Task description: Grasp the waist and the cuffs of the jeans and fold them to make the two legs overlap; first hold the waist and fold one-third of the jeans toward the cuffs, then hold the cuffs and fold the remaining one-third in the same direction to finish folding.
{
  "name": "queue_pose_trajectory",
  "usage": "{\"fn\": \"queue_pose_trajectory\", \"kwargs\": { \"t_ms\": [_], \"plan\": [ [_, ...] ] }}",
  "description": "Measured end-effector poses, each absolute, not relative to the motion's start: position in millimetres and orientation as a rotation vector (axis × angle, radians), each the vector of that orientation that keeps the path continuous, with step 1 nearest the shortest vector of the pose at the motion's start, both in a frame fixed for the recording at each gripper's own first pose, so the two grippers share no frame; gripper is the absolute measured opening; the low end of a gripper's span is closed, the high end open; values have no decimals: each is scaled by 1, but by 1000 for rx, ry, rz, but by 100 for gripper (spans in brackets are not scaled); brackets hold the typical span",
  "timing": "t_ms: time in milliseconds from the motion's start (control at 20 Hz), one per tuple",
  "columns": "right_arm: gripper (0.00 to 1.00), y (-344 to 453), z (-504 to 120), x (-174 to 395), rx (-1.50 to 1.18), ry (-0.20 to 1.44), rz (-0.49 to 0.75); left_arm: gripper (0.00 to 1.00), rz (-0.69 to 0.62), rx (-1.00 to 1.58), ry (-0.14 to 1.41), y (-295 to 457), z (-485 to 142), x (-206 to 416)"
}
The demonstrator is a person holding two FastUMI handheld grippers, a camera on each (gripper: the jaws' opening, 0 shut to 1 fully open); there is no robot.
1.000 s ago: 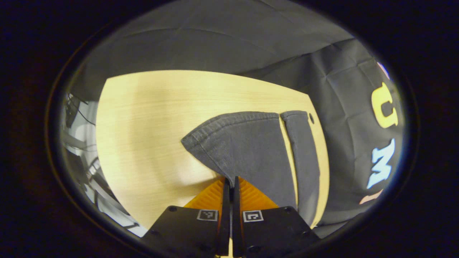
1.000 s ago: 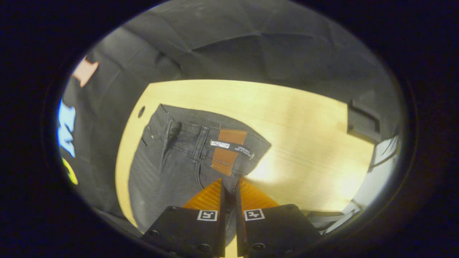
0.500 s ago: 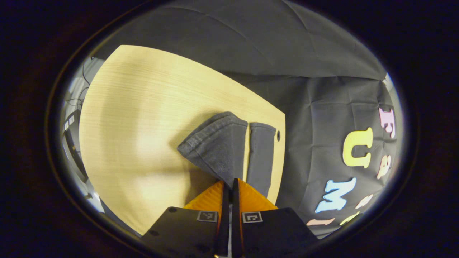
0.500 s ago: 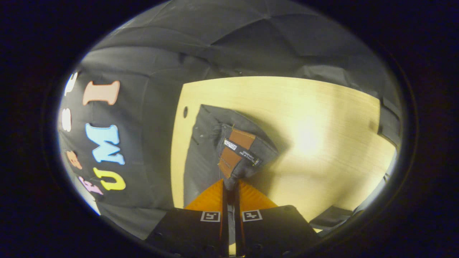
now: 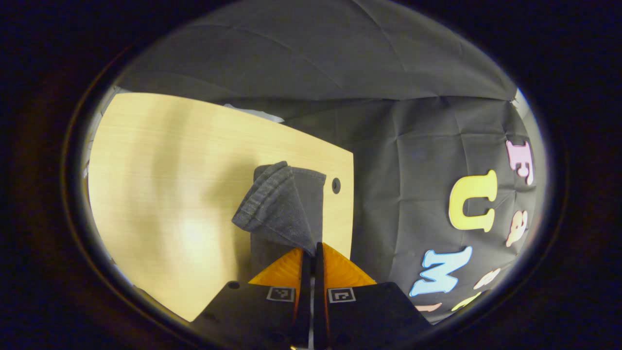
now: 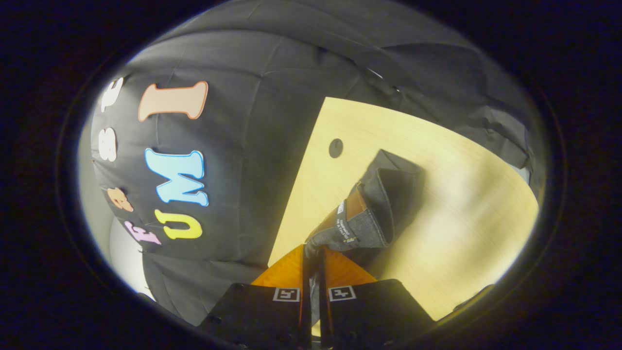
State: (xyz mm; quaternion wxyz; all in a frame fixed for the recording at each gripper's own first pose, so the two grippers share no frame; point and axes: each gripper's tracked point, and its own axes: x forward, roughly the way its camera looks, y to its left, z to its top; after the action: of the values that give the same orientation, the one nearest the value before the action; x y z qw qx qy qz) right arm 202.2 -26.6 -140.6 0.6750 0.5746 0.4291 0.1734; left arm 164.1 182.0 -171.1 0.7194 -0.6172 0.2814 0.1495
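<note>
Leg-overlap fold looks midway imo: left gripper [image 5: 311, 253] clamps a cuff [image 5: 272, 204], right gripper [image 6: 313, 253] pinches the waist [image 6: 369, 214], both lifted off table [image 5: 160, 194]. Thirds folds left.

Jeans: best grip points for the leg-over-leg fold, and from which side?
Pinch the jeans at the outer corners: waist corner by the leather patch, cuff hem corner. Come in from the near table edge. The thick hems give a firm edge, as the right gripper and left gripper now show.
</note>
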Motion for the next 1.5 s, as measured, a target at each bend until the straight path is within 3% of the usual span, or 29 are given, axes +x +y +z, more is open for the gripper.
{"fn": "queue_pose_trajectory", "kwargs": {
  "t_ms": [250,400,650,800,850,900,950,1000,1050,1150,1250,1400,1500],
  "plan": [
    [6,4,-174,265,1280,1013,266,11,331,-1255,712,174,-196,241],
    [6,14,-219,279,1236,1049,157,11,338,-1144,795,171,-238,281],
    [6,27,-250,296,1171,981,76,11,327,-1044,875,150,-287,318],
    [18,29,-262,293,1087,921,70,11,304,-963,894,140,-296,329],
    [18,28,-258,292,1054,895,68,12,299,-919,892,141,-293,330],
    [49,24,-251,290,1025,861,69,29,278,-877,886,137,-290,334],
    [45,16,-245,286,983,840,49,43,274,-826,879,134,-283,331],
    [65,11,-242,282,944,816,31,58,278,-753,862,138,-281,330],
    [69,4,-238,275,906,799,7,64,277,-665,824,144,-272,330],
    [73,-12,-232,265,841,768,-57,90,259,-552,759,141,-250,332],
    [75,-24,-234,253,802,767,-129,91,236,-483,705,130,-228,328],
    [85,-30,-262,241,806,808,-243,100,206,-382,613,125,-200,320],
    [92,-26,-275,242,832,828,-296,100,183,-314,565,120,-184,312]
  ]
}}
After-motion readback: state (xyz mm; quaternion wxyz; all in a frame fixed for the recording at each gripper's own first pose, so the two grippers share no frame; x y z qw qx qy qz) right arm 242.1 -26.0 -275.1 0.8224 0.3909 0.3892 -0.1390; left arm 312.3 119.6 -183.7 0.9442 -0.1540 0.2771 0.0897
